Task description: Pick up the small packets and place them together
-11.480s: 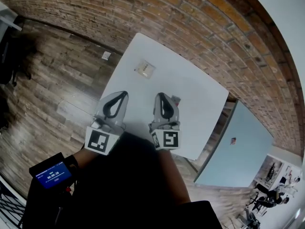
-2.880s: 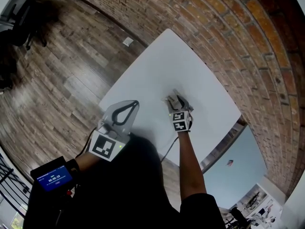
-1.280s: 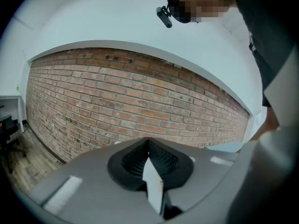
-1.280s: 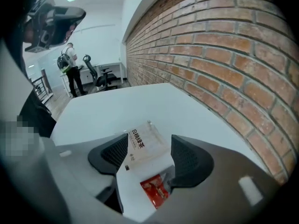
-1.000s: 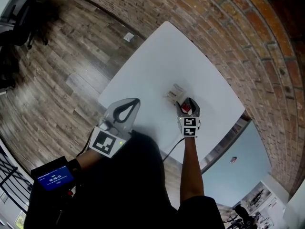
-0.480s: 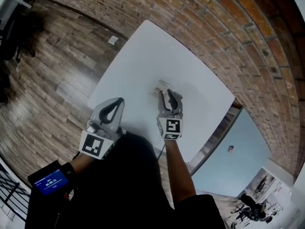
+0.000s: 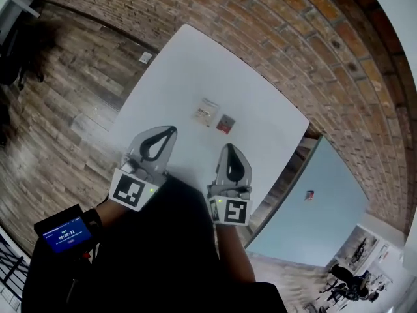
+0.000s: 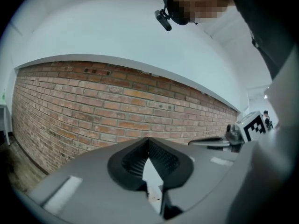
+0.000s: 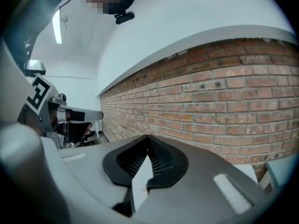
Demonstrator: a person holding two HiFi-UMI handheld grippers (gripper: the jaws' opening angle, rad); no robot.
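Two small packets lie side by side near the middle of the white table (image 7: 260, 103): a pale one (image 7: 207, 111) and a red one (image 7: 226, 124) just to its right. My right gripper (image 7: 229, 148) is held up on the near side of them; its jaws have just been closing and now meet with nothing between them (image 9: 148, 141). My left gripper (image 7: 171, 130) hovers at the table's near left, well short of the packets. Its jaws meet at the tips and it is empty too (image 8: 148, 142). Both gripper views look toward the brick wall.
A brick wall (image 7: 306, 38) runs behind the table, and wood flooring (image 7: 71, 90) lies to the left. A light blue table (image 7: 313, 204) stands at the right, past a narrow gap. A screen device (image 7: 64, 231) is strapped to the left forearm.
The right gripper has drawn back from the packets toward me and risen, closing empty, which leaves the red packet beside the pale one in plain view. The left gripper has shifted slightly.
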